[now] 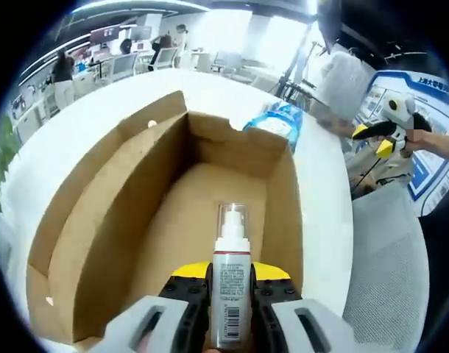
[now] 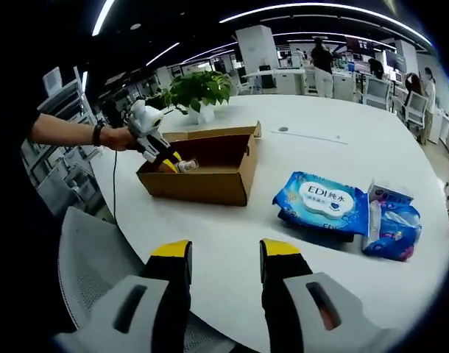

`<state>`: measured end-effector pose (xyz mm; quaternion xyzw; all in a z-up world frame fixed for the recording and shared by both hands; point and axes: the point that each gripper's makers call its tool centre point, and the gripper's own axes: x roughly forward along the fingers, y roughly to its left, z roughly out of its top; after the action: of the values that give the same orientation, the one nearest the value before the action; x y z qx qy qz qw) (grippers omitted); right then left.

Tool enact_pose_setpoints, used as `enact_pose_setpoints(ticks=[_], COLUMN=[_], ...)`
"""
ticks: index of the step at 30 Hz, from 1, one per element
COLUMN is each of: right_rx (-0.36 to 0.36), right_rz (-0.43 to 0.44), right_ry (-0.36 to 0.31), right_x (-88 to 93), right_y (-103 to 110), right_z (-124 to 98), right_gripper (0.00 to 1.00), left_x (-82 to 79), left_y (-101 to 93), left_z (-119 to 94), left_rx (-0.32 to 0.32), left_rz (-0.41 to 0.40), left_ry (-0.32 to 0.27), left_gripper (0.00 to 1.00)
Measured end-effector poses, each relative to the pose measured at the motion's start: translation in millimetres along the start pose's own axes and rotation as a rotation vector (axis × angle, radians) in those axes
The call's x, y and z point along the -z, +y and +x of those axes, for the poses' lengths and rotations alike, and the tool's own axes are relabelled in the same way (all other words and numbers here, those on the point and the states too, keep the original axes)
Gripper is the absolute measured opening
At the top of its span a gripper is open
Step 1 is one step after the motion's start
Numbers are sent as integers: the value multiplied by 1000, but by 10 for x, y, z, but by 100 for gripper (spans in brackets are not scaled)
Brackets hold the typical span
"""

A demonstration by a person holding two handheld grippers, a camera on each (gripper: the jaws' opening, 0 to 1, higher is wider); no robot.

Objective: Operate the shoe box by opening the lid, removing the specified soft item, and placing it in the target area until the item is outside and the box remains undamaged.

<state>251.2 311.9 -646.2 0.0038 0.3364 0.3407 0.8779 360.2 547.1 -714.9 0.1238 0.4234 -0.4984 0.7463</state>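
Fingers of the left gripper [image 1: 230, 294] pinch a white, clear-capped spray bottle [image 1: 230, 276] above the open brown cardboard shoe box [image 1: 99, 220], so removal is underway; next, carry it clear while the right gripper [image 2: 224, 257] gapes empty.

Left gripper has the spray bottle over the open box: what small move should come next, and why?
Probably lift the spray bottle a little higher and carry it sideways over the cardboard box wall toward the white table. The left gripper is shut on it, the lid is open, and the bottle hangs above the box floor. The right gripper waits open, apart.
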Motion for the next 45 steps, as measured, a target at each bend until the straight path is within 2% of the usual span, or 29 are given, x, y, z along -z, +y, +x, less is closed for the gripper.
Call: enact_pose_setpoints(ticks=[7, 12, 18, 24, 28, 35, 40, 43, 45], right_rx=[-29, -61, -105, -151, -189, -296, -350, -372, -385], right_rz=[-61, -115, -166, -212, -276, -326, -350, -368, -374], right_ry=[-9, -16, -24, -19, 3, -24, -44, -37, -31], right_x=[-224, -377, -530, -587, -594, -762, -831, -815, -796], right_y=[8, 67, 165, 287, 384, 680, 821, 866, 885], right_z=[80, 119, 158, 176, 155, 65, 25, 14, 1], right_gripper=[34, 34, 33, 33, 32, 32, 28, 20, 19], left_x=[-339, -634, -840, -931, -1005, -1128, -1191, -1210, -1197], left_y=[-287, -626, -1071, -1366, -1548, -1853, -1962, -2030, -2054], left_z=[-78, -128, -143, -143, -190, -284, -310, -332, -331], left_rx=[67, 138, 218, 273, 315, 385, 413, 437, 442], left_rz=[70, 149, 266, 335, 370, 447, 473, 494, 511], left_ry=[-63, -102, -110, -111, -120, -131, -140, -141, -133], left_gripper=[19, 19, 19, 19, 19, 19, 19, 19, 19])
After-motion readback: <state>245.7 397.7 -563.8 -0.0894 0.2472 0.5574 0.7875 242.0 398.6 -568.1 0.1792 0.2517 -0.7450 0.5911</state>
